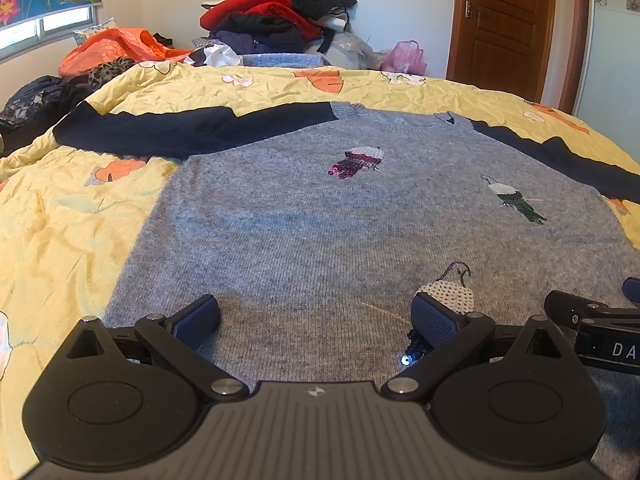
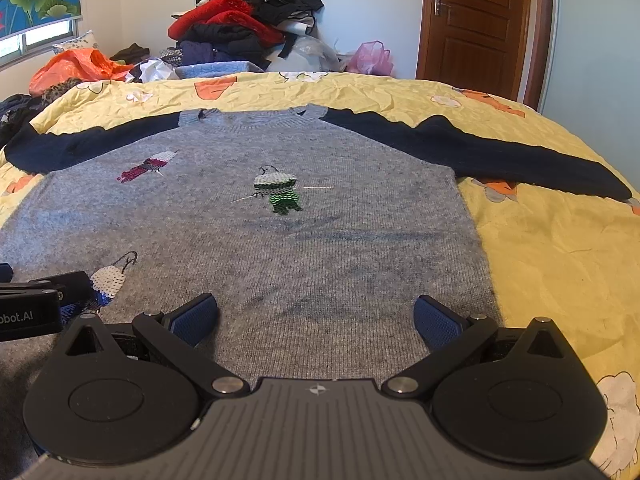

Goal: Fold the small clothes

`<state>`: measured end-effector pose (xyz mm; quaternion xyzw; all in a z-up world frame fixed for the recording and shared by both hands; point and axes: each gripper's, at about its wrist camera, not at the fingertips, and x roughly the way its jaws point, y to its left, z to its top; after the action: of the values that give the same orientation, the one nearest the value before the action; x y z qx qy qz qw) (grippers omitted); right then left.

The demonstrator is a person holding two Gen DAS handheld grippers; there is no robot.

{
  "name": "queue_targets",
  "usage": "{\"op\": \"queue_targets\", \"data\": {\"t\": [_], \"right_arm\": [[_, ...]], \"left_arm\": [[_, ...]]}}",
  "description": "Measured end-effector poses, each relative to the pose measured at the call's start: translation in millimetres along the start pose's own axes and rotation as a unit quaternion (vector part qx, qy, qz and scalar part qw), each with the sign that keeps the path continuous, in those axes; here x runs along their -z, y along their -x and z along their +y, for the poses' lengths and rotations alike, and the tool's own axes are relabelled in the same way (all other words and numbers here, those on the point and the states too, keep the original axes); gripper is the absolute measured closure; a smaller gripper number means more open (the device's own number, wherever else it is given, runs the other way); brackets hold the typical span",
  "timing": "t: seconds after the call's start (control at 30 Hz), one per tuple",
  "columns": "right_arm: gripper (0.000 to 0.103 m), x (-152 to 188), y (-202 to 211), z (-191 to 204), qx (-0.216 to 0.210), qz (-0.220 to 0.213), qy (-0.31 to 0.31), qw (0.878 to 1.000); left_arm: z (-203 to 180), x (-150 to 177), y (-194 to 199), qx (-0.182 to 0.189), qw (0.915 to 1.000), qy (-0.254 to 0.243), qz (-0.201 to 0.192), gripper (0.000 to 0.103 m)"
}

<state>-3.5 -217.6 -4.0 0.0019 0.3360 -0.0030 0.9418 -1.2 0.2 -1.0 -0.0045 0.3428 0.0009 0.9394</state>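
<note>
A small grey knit sweater (image 1: pixel 320 220) (image 2: pixel 260 240) with dark navy sleeves (image 1: pixel 180 128) (image 2: pixel 500 152) lies flat, front up, on a yellow bedspread, both sleeves spread out sideways. Sequin figures decorate its chest. My left gripper (image 1: pixel 316 316) hovers open over the hem's left half, nothing between its blue pads. Over the hem's right half my right gripper (image 2: pixel 316 316) stands open too, empty. Each gripper shows at the edge of the other's view: the right gripper (image 1: pixel 592 320) and the left gripper (image 2: pixel 36 300).
The yellow flowered bedspread (image 1: pixel 60 220) (image 2: pixel 560 260) surrounds the sweater. A tall heap of clothes (image 1: pixel 280 12) (image 2: pixel 244 20) stands at the bed's far side, with an orange bag (image 1: pixel 116 48) to its left. A wooden door (image 2: pixel 480 20) is at the back right.
</note>
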Motion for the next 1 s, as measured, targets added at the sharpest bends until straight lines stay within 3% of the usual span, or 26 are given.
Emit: {"op": "queue_targets", "data": {"t": [0.57, 1.0], "right_arm": [[0.0, -1.0, 0.5, -0.3, -0.004, 0.0, 0.001, 1.0], [0.0, -0.8, 1.2, 0.3, -0.007, 0.0, 0.001, 1.0]], "left_arm": [[0.1, 1.4, 2.7, -0.007, 1.0, 0.001, 0.0, 0.0], [-6.2, 2.3, 5.5, -0.04, 0.9991, 0.011, -0.003, 0.0]]}}
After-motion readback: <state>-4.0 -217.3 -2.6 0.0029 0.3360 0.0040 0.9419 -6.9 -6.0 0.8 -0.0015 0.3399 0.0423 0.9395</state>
